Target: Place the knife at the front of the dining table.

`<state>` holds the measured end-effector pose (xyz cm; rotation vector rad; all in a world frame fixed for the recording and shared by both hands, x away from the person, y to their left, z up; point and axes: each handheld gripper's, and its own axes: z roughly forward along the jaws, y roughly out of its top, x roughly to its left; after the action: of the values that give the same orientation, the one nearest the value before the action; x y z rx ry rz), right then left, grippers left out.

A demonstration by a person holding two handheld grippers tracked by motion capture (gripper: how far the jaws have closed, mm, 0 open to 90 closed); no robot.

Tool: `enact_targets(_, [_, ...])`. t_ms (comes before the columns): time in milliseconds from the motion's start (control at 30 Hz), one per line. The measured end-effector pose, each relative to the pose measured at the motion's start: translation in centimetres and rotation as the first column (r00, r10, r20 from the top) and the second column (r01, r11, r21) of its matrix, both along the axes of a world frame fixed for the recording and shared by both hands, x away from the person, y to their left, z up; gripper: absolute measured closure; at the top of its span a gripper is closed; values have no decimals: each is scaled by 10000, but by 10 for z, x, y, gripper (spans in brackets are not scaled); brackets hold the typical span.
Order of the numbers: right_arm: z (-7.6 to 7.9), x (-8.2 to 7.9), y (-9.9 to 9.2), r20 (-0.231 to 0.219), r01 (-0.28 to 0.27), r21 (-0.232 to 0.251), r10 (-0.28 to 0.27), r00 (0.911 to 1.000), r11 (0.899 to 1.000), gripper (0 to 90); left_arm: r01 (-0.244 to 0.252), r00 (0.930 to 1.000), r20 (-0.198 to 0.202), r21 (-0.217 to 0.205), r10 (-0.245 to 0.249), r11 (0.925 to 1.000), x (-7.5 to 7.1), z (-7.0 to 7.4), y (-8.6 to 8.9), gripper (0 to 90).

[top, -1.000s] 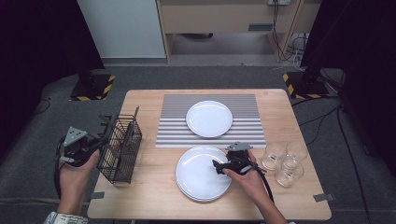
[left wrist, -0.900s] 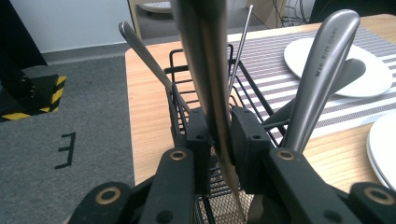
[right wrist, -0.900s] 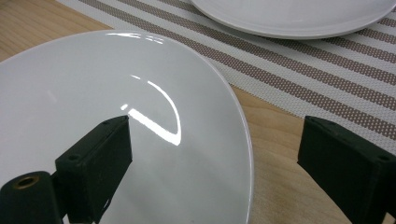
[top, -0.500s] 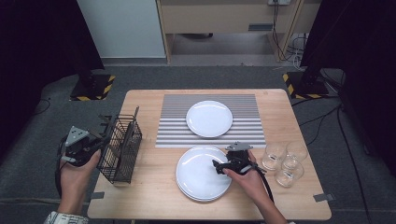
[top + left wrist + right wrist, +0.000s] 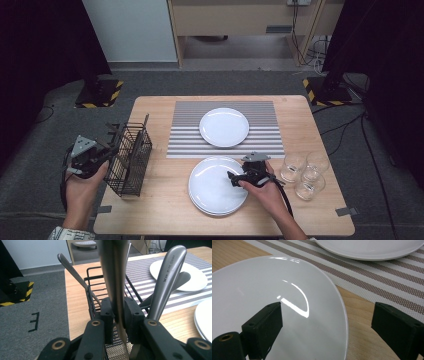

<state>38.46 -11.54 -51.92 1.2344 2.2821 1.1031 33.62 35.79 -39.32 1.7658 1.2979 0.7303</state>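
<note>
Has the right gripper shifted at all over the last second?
No. In the high view the right gripper sits at the same spot over the right edge of the near plate, just left of the glasses, jaws open.

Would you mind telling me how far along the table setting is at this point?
Done: one white plate lies on the striped placemat. In hand: the left gripper is shut on a cutlery handle in the wire caddy; the right gripper is open, astride the rim of the plate stack. Left: the cutlery, stacked plates and three glasses remain unplaced.
</note>
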Motion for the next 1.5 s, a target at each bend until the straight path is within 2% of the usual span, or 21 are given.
enact_targets(200, [0,0,-1,-4,16,6,-16,10000,10000,100,79,9999,-95,24,-79,10000,0,2,1,787])
enact_targets(300, [0,1,-1,-12,40,52,-40,10000,10000,100,159,9997,-193,-107,-161,9998,0,2,0,792])
enact_targets(533, [0,1,-2,-3,47,62,-47,10000,10000,101,449,9989,-145,-248,-453,9987,-3,6,-5,818])
enact_targets(600, [0,1,-1,-17,33,76,-33,10000,10000,101,446,9989,-118,140,-445,9989,-4,8,-8,825])
enact_targets(700, [0,1,-1,-23,33,90,-33,10000,10000,101,517,9986,-109,-60,-518,9986,-4,9,-8,826])
enact_targets(967, [1,1,-2,-35,78,148,-77,10000,9999,101,474,9988,-102,29,-474,9989,-3,11,-6,826])
enact_targets(1500, [3,2,-5,48,100,152,-100,9999,9998,102,839,9961,-295,452,-826,9955,0,24,-6,825])
